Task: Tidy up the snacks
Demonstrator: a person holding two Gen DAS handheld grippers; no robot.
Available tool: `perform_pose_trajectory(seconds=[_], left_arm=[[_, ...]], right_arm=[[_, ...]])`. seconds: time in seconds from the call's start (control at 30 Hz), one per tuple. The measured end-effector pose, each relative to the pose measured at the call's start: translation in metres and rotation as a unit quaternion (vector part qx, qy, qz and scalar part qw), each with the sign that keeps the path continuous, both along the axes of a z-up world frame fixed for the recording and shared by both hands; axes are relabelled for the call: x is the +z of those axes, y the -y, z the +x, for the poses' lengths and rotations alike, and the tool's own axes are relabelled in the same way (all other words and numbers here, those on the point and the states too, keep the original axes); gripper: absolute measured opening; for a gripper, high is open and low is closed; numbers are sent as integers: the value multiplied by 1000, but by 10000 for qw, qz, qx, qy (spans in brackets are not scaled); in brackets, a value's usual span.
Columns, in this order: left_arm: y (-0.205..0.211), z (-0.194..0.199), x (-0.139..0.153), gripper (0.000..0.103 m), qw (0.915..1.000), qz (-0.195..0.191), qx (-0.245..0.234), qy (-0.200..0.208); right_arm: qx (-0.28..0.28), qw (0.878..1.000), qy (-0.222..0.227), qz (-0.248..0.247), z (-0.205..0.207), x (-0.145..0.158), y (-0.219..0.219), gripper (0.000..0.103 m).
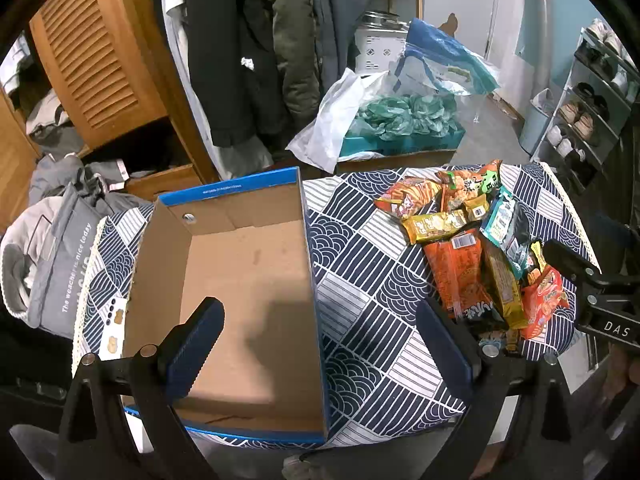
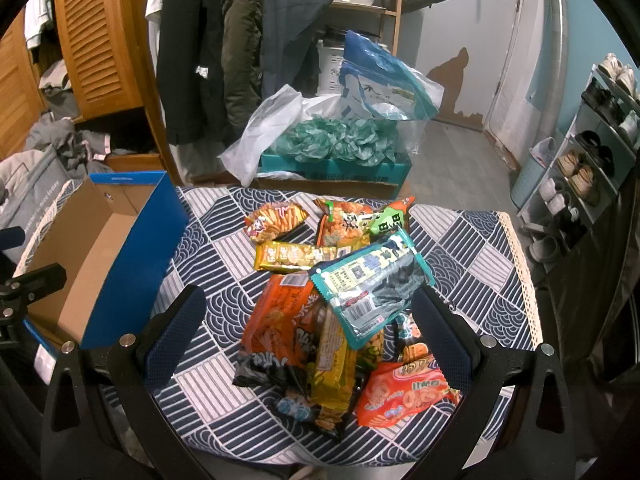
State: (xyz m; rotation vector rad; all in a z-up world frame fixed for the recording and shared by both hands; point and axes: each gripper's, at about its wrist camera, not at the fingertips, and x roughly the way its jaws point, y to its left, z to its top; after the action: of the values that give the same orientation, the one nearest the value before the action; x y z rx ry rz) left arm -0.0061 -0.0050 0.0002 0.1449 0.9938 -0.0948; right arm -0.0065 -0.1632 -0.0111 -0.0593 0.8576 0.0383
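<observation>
An empty blue cardboard box (image 1: 240,280) stands open on the left of a table with a navy patterned cloth (image 1: 360,280); it also shows in the right wrist view (image 2: 100,256). A pile of snack packets (image 2: 344,300) lies on the right of the table, with a teal packet (image 2: 372,284) on top, a large orange packet (image 2: 276,320) and a yellow bar (image 2: 296,256). The pile also shows in the left wrist view (image 1: 472,256). My left gripper (image 1: 320,332) is open, above the box's near right wall. My right gripper (image 2: 308,320) is open, above the near part of the pile.
A teal box with green bags (image 2: 340,152) and plastic bags stands on the floor beyond the table. Coats (image 2: 224,48) hang behind. A wooden wardrobe (image 1: 92,56) is at the left, a shoe rack (image 2: 592,152) at the right. A grey bag (image 1: 52,256) sits left of the table.
</observation>
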Motion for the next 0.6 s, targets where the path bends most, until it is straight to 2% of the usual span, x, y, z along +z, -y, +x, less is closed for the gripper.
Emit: perform_pose_trajectory(seconds=[0.3,0.53,0.6], left_arm=[[0,0,0,98,10000,-13,-9,-19],[4,5,-4,98,9998,-84,-11,-167],[7,6,-7,98,9997,-82,-5,-209]], right_arm=[[-1,10000,-13,-1,1,1,2,101],[-28,10000,-28,-40,-6,-12,2,101],[-43,10000,-32,-37,-4,-8,6,101]])
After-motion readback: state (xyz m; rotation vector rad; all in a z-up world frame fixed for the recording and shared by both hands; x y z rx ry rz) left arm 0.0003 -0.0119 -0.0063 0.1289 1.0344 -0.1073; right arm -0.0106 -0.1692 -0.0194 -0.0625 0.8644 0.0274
